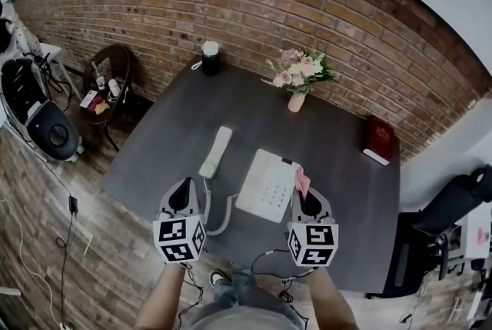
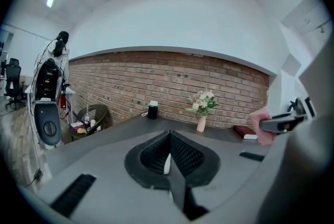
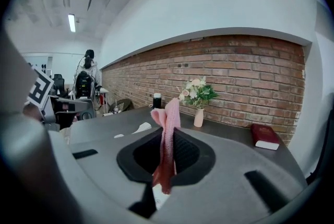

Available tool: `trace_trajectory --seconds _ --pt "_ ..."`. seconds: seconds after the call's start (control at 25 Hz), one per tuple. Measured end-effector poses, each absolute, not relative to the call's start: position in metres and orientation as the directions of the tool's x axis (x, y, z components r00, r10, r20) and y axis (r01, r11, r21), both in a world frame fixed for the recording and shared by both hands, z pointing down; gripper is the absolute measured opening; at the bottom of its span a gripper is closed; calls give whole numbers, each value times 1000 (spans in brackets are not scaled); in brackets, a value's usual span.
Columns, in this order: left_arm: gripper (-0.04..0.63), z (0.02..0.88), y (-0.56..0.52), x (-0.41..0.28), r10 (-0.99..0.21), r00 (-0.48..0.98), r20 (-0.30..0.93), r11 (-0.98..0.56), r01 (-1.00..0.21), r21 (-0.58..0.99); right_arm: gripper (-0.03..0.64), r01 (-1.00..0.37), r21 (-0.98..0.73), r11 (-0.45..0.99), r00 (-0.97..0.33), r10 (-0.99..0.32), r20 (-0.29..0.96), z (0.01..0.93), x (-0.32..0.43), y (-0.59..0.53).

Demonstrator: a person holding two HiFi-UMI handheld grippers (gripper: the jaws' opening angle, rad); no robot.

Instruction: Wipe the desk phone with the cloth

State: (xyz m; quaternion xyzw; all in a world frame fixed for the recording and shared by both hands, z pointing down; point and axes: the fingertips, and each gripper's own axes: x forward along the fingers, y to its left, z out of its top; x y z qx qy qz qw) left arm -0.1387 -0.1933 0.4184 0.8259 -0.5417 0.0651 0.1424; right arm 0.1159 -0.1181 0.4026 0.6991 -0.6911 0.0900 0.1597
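A white desk phone (image 1: 267, 186) sits near the front of the dark grey desk (image 1: 338, 167). Its handset (image 1: 216, 152) lies off the cradle to the left, joined to the phone by a coiled cord (image 1: 223, 219). My right gripper (image 1: 307, 196) (image 3: 168, 137) hovers at the phone's right edge, shut on a pink cloth (image 1: 302, 181) (image 3: 167, 116) that sticks up between the jaws. To the left of the phone, below the handset, my left gripper (image 1: 184, 188) (image 2: 169, 139) has its jaws together and holds nothing. The cloth (image 2: 261, 125) also shows at the right of the left gripper view.
A vase of flowers (image 1: 297, 94) and a black container with a white lid (image 1: 211, 58) stand at the desk's far edge. A red book (image 1: 380, 139) lies at the right. A wicker side table (image 1: 108, 86) stands left of the desk and a black chair (image 1: 453, 205) to its right.
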Motion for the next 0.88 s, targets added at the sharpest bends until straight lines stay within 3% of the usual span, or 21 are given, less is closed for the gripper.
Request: trace_trajectory --seconds 0.4,0.88 --pt "-2 453 -202 -163 -890 328 317 -283 -942 180 20 -929 323 183 -32 -906 423 421 103 -162" --pt "-2 491 -207 -184 -887 252 387 -194 -964 184 21 -802 445 398 -76 -808 584 465 95 -209"
